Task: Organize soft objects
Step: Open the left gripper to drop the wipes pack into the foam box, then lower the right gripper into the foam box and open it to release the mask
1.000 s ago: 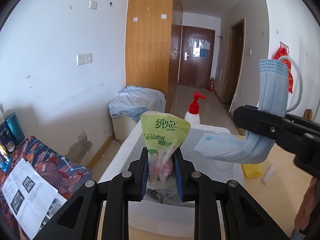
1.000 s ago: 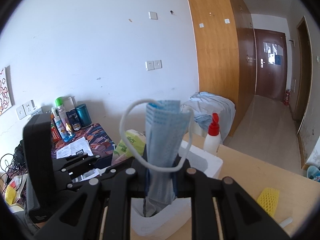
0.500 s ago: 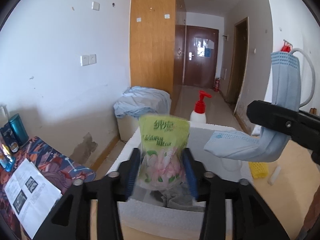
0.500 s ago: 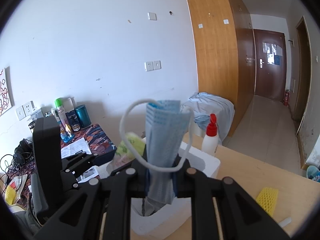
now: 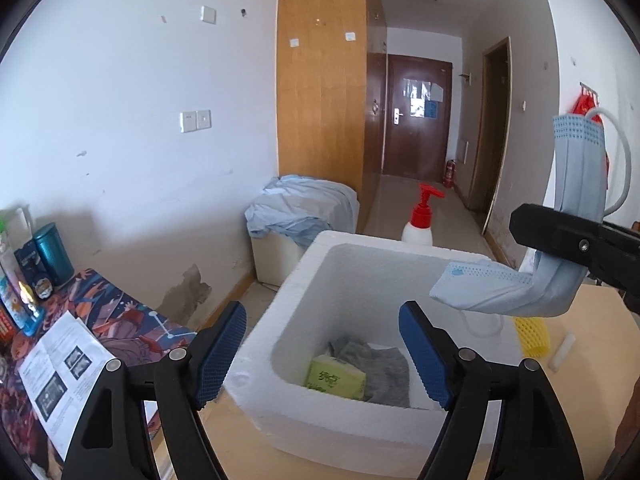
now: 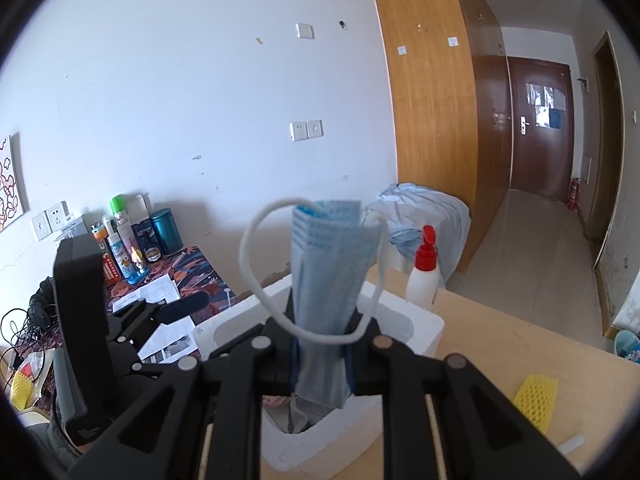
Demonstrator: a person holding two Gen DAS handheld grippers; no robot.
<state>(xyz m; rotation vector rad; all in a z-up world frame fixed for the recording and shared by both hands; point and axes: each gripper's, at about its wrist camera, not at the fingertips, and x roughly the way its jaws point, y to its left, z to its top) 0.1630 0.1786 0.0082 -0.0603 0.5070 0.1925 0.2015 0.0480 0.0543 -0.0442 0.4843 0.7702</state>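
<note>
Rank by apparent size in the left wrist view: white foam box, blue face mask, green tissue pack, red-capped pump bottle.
1. White foam box.
2. Blue face mask, though it hangs nearer the camera.
3. Green tissue pack and red-capped pump bottle look alike; the bottle stands farther away, partly hidden.

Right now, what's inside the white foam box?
Inside the white foam box: a green tissue pack lying on crumpled grey cloth. Whatever lies beneath them, and along the near wall, is hidden.
</note>
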